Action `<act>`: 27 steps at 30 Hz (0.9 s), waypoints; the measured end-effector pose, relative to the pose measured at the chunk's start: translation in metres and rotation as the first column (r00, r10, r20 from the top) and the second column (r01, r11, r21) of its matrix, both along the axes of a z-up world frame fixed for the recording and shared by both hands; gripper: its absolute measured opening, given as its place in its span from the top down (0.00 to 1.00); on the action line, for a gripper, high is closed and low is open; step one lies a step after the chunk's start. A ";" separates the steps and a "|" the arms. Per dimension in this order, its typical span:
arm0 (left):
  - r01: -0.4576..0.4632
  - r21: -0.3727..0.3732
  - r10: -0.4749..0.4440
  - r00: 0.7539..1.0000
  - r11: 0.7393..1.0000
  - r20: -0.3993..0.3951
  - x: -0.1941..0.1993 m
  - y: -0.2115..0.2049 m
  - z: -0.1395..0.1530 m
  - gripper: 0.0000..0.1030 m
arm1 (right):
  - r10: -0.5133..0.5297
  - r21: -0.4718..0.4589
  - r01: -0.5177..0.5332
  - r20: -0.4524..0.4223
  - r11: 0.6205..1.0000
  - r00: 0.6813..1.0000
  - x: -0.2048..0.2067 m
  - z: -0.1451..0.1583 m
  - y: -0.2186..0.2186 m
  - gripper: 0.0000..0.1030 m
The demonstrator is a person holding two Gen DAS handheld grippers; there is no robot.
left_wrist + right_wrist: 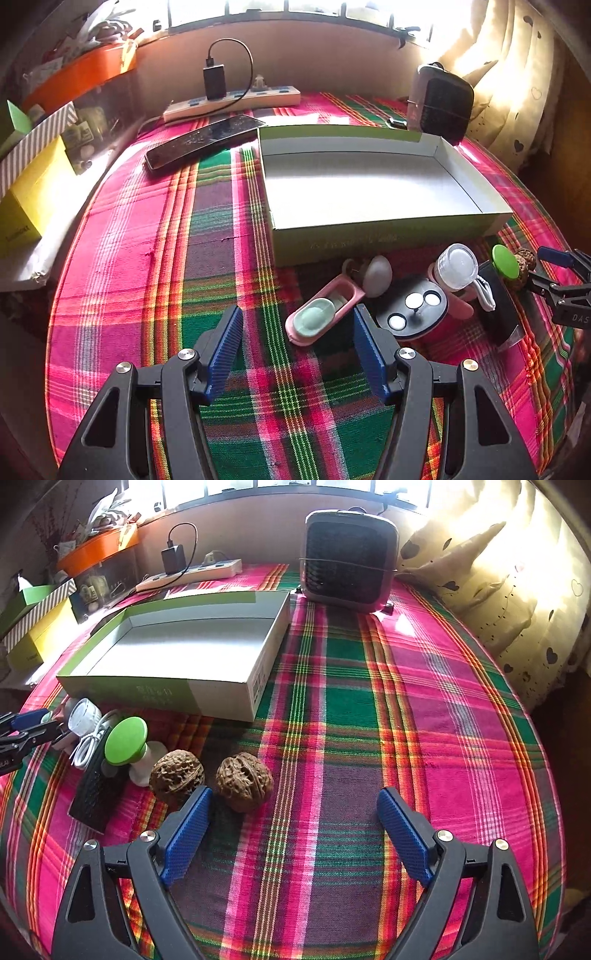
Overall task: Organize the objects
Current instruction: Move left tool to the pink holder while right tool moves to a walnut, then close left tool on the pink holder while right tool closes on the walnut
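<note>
An open, empty green-sided box [373,184] lies on the plaid cloth; it also shows in the right wrist view [177,653]. Small objects sit in front of it: a pink and mint case [319,314], a dark round lid with white dots [413,312], a clear-capped pink bottle [456,267], a black pad with a white cable [98,782], a green-topped white piece [125,742] and two walnuts [243,781]. My left gripper [297,343] is open, just before the pink case. My right gripper [293,812] is open, its left finger beside the walnuts.
A black phone [203,140] and a power strip [236,101] with a charger lie behind the box. A small dark fan heater [349,565] stands at the back. Yellow and striped boxes [33,177] are at the left, curtains [498,590] at the right.
</note>
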State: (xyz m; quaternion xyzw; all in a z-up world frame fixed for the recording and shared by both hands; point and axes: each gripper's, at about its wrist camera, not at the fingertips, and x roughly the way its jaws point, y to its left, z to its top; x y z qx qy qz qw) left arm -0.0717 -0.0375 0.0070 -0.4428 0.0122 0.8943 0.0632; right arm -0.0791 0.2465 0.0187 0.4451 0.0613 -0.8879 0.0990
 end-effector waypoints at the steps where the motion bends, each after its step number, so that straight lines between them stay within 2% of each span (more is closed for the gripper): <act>1: 0.003 -0.002 -0.003 1.000 1.000 0.003 -0.001 0.001 -0.001 0.42 | 0.005 -0.001 -0.005 0.001 1.000 1.000 -0.001 0.000 -0.001 0.13; 15: -0.008 -0.027 0.008 1.000 1.000 -0.013 -0.013 0.005 -0.003 0.43 | 0.052 -0.012 -0.052 -0.011 0.999 0.999 -0.005 0.003 -0.010 0.30; 18: -0.011 -0.028 0.011 1.000 1.000 -0.019 -0.013 0.006 -0.003 0.43 | 0.058 -0.014 -0.058 -0.015 0.998 0.998 -0.004 0.003 -0.011 0.36; 20: -0.015 -0.027 0.014 1.000 1.000 -0.022 -0.012 0.005 -0.003 0.43 | 0.065 -0.015 -0.065 -0.019 0.998 0.998 -0.004 0.004 -0.012 0.43; 27: -0.026 -0.027 0.026 0.999 0.999 -0.030 -0.012 0.004 -0.003 0.55 | 0.073 -0.016 -0.073 -0.025 0.997 0.997 -0.002 0.005 -0.015 0.54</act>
